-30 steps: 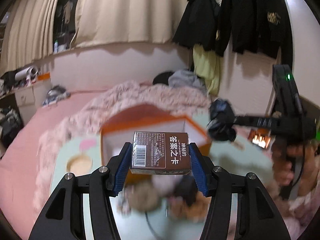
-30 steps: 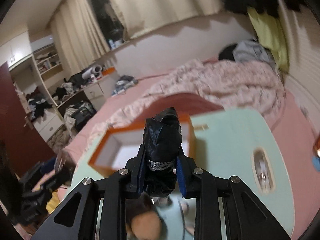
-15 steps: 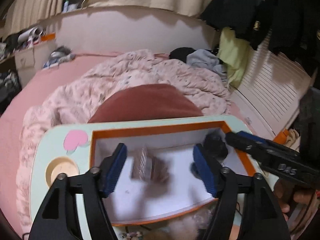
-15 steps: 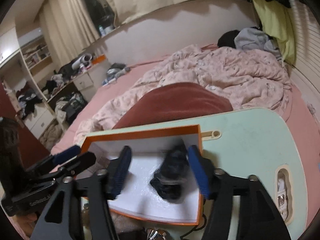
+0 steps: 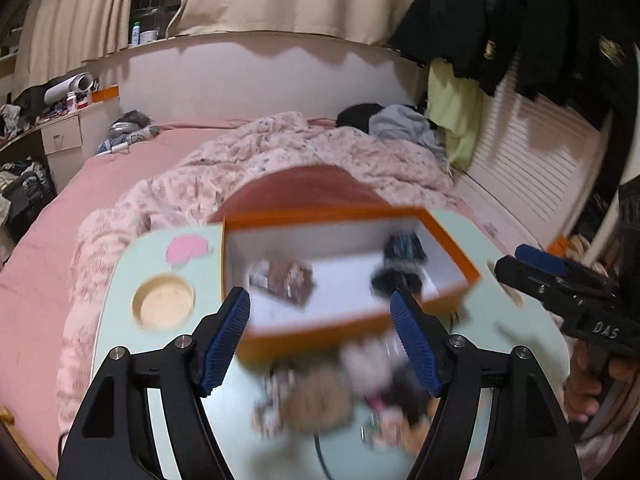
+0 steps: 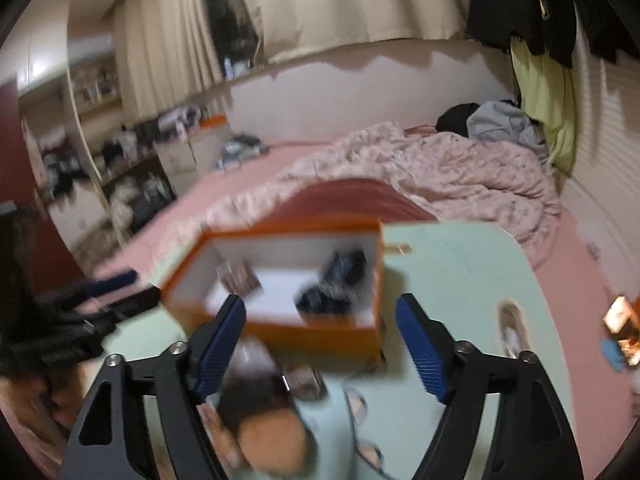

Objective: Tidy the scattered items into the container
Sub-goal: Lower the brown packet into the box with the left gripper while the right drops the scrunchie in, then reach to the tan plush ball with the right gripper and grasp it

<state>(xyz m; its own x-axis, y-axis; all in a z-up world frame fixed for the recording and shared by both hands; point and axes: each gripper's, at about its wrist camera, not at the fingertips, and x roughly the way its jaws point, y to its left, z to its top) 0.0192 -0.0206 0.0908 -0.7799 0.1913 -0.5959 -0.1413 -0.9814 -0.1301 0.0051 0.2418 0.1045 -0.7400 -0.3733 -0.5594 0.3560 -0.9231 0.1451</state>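
An orange box (image 5: 328, 214) (image 6: 280, 228) with a white inside stands on the pale green table (image 5: 120, 280) (image 6: 460, 280). A brown carton (image 5: 286, 282) (image 6: 238, 278) lies in its left part and a black bundle (image 5: 400, 268) (image 6: 336, 284) in its right part. My left gripper (image 5: 320, 298) hangs open before the box's near wall, holding nothing. My right gripper (image 6: 320, 303) is beside it with its jaws opening and nothing between them. Blurred small items (image 5: 320, 396) (image 6: 264, 412) lie scattered on the table below both grippers.
The table has a round cup recess (image 5: 163, 302), a pink heart sticker (image 5: 187, 249) and an oval slot (image 6: 510, 324). A dark cable (image 5: 320, 452) runs near the front. Behind the table are a dark red cushion (image 5: 304, 186) and a pink quilt (image 5: 300, 152).
Both grippers opened and let go: the carton and the black bundle now lie in the box. Both grippers have since drawn back to the box's near side.
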